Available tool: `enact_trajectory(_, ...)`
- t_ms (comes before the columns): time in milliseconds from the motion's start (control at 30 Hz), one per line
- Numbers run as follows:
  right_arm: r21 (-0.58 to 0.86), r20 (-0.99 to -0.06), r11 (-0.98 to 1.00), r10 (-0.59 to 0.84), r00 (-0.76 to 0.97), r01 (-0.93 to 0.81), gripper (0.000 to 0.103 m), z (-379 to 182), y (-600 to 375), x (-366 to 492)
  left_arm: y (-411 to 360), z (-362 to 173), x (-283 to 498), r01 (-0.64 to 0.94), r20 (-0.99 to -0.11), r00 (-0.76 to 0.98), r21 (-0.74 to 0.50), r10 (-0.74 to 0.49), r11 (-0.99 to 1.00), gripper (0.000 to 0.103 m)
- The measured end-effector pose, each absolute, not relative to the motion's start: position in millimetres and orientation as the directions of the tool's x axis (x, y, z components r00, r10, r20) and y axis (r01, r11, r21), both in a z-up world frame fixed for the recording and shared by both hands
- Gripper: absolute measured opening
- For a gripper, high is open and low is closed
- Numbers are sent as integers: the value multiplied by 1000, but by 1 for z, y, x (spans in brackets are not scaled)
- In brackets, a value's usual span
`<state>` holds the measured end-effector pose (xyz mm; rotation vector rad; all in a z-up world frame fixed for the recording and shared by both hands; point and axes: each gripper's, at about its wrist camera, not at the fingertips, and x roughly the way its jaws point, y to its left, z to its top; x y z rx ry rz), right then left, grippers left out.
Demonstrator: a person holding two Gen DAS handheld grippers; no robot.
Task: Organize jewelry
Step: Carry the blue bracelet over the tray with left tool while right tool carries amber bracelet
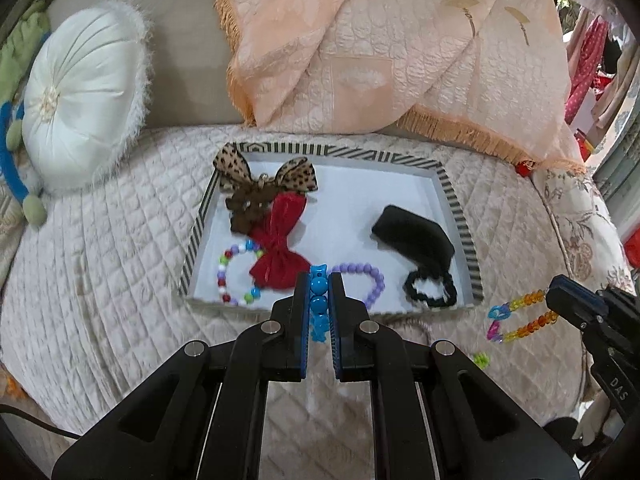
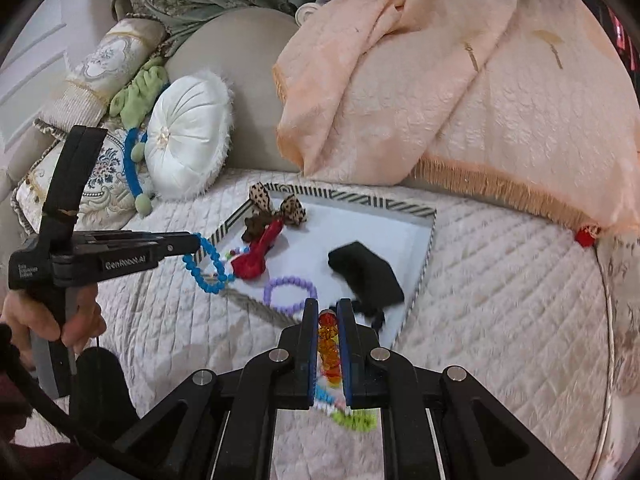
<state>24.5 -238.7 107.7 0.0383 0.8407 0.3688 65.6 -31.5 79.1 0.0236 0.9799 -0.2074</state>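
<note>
A striped-rim tray (image 1: 456, 204) (image 2: 424, 256) lies on the quilted sofa seat. In it are a leopard bow (image 1: 264, 178), a red bow (image 1: 280, 248), a multicolour bead bracelet (image 1: 236, 276), a purple bead bracelet (image 1: 370, 276) (image 2: 290, 294) and black scrunchies (image 1: 416, 240). My left gripper (image 1: 319, 284) (image 2: 192, 246) is shut on a blue bead bracelet (image 1: 319, 300) (image 2: 208, 268), held just above the tray's near edge. My right gripper (image 2: 329, 312) (image 1: 560, 292) is shut on an orange-and-rainbow bead bracelet (image 2: 330, 352) (image 1: 520, 316), at the tray's near right corner.
A round white cushion (image 1: 80, 96) leans at the back left. A peach fringed throw (image 1: 400, 48) hangs over the sofa back behind the tray. A small green beaded piece (image 1: 482, 359) lies on the quilt near my right gripper.
</note>
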Motion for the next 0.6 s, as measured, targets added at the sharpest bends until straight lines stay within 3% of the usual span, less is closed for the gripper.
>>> enact_trajectory(300, 151, -740, 942, 308, 597, -299, 9, 103, -232, 77, -50, 64, 102, 187, -835, 534, -35, -131, 982, 7)
enact_trajectory(600, 136, -755, 950, 283, 592, -280, 9, 88, -226, 133, -60, 43, 144, 174, -851, 497, -90, -167, 981, 7)
